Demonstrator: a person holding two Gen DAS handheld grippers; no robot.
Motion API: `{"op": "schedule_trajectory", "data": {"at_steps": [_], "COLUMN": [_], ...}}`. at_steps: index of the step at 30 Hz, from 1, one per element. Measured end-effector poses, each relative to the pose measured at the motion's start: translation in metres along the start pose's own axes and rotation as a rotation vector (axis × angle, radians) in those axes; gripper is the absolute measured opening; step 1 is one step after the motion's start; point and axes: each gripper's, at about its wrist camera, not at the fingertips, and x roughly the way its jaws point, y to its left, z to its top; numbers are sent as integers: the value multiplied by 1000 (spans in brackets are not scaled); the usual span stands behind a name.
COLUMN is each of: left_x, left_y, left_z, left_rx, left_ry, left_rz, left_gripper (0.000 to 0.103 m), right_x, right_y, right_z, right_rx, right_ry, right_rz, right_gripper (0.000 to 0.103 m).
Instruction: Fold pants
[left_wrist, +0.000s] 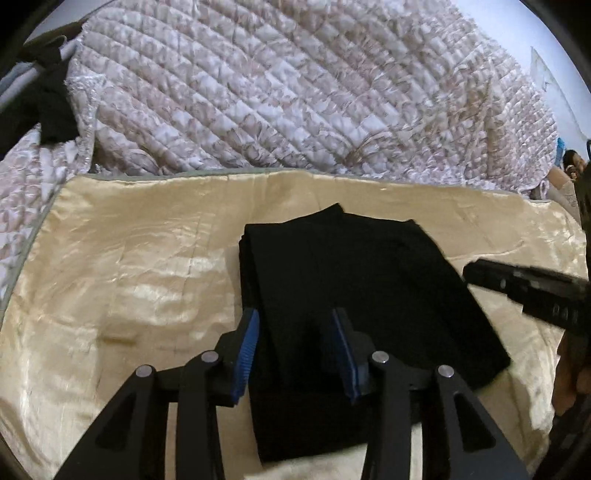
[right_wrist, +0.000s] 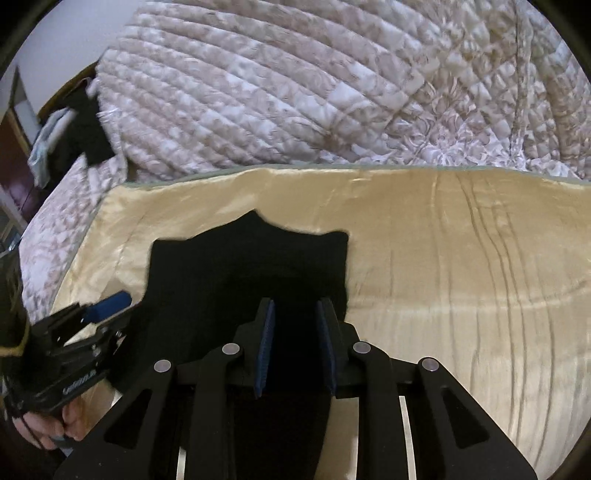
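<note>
Since the black pants (left_wrist: 354, 295) already lie as a compact folded block on the cream sheet (left_wrist: 129, 266), my left gripper (left_wrist: 295, 350) and right gripper (right_wrist: 295, 347) hover part-open, gripping nothing, maybe one fold left.

white lettering on left hand-held gripper (right_wrist: 107, 308), unreadable

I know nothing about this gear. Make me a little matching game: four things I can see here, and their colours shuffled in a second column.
Things:
1. pants
2. satin sheet
3. quilt
4. gripper pads

Colours:
A. blue
B. white with a pale brown floral print
C. black
D. shiny cream-gold

Pairs: 1-C, 2-D, 3-B, 4-A
</note>
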Motion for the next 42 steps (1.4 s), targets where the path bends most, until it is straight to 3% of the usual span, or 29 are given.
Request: {"op": "schedule_trajectory", "data": {"at_steps": [2, 4, 6, 16, 25, 30, 42], "left_x": [-14, -25, -34, -39, -25, -24, -22], "left_y": [-4, -8, -9, -9, -10, -9, -8], "left_z": [-9, -19, -30, -75, -83, -83, -84], "left_rx": [4, 5, -3, -25, -7, -6, -10], "left_ry": [-11, -19, -19, 43, 83, 76, 88], "left_rz": [1, 2, 5, 19, 44, 62, 62], "left_gripper": [44, 44, 44, 44, 45, 57, 71], "right_x": [-17, -26, -37, -53, -40, -32, -27], "right_y": [10, 17, 25, 49, 41, 37, 41], "right_z": [-17, -29, -46, -104, -115, -116, -118], "right_rx": [-9, -14, -27, -91, -88, -86, -111], "right_ry": [-14, -21, -36, -12, 30, 48, 47], "right_rz": [11, 4, -6, -64, -114, -127, -128], "right_gripper": [25, 43, 49, 49, 49, 50, 62]}}
